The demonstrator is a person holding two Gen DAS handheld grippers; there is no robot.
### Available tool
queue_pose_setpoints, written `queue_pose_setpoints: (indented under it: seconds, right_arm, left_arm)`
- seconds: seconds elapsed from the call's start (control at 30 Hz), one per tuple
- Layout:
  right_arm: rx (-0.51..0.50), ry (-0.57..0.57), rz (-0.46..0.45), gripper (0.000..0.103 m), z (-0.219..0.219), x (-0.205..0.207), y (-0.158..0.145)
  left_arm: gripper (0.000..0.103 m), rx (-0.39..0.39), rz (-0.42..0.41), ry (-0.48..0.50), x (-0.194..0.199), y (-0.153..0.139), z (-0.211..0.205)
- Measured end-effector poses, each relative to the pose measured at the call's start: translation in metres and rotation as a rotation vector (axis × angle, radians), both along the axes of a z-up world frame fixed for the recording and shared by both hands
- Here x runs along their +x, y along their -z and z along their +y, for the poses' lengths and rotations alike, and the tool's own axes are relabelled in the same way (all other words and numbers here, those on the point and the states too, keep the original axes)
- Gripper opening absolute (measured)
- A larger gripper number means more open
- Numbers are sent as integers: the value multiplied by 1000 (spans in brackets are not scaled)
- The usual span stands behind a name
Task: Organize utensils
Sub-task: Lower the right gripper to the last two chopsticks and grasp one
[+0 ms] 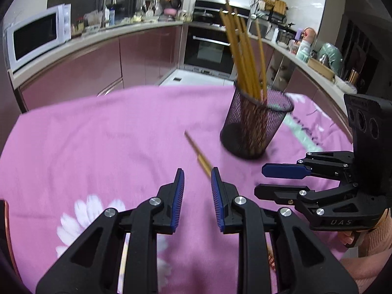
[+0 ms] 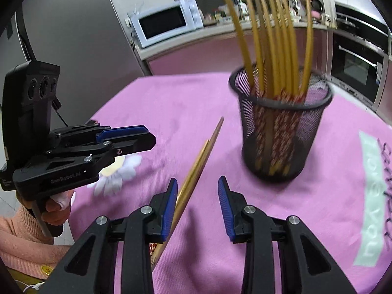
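Both grippers, left and right, hang released over the pink cloth; loose chopsticks (blurred, lower ends hidden) lie beside the mesh holder of upright chopsticks.

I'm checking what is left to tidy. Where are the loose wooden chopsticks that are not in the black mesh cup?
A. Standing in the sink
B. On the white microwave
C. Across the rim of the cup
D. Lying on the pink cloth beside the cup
D: the loose wooden chopsticks lie on the pink cloth left of the black mesh cup, next to the open right claw.
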State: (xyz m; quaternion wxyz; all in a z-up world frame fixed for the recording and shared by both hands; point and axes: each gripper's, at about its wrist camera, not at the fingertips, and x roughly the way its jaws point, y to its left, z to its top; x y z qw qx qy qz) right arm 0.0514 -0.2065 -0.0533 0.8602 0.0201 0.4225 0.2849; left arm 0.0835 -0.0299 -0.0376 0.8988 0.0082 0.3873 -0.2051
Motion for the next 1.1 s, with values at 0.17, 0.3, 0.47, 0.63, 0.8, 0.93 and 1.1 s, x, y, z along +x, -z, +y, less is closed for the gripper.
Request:
queue_pose_setpoints:
  seconds: [0.17, 0.3, 0.47, 0.63, 0.8, 0.93, 1.1]
  right_arm:
    - [-21, -1, 28, 32, 11, 3, 8]
    - [-39, 3, 30, 32, 16, 4, 12]
    - [-71, -1, 19, 32, 20, 1, 17]
    - [-99, 3, 7, 32, 26, 3, 18]
    - [-108, 6, 10, 32, 30, 4, 19]
    - [-123, 8, 11, 31, 31, 4, 19]
    - [-142, 10, 10, 31, 31, 3, 19]
  left_arm:
    - [23, -12, 36, -5, -6, 15, 0]
    - [23, -23, 48, -2, -10, 19, -1]
    - [23, -28, 57, -1, -8, 18, -4]
    - [23, -32, 59, -1, -10, 19, -3]
    - [23, -34, 62, 6, -11, 20, -2]
    - [23, -36, 70, 21, -12, 21, -5]
    - [23, -36, 76, 43, -12, 24, -11]
